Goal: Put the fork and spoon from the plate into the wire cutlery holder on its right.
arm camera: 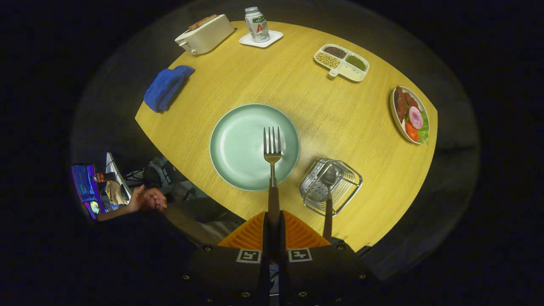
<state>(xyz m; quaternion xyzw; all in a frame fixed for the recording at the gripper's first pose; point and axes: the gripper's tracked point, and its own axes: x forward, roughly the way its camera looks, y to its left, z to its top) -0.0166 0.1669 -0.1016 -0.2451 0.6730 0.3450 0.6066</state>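
Note:
My gripper is shut on the brown handle of the fork, both orange fingers pressed to it. The fork points straight ahead, held high above the table, its tines over the right half of the pale green plate. The plate looks bare. The wire cutlery holder stands just right of the plate. The spoon stands in it, bowl down and brown handle sticking out toward me.
On the round wooden table beyond the plate lie a blue cloth, a white toaster, a bottle on a coaster, a divided snack tray and a food plate. A person's hand rests off the table's near left.

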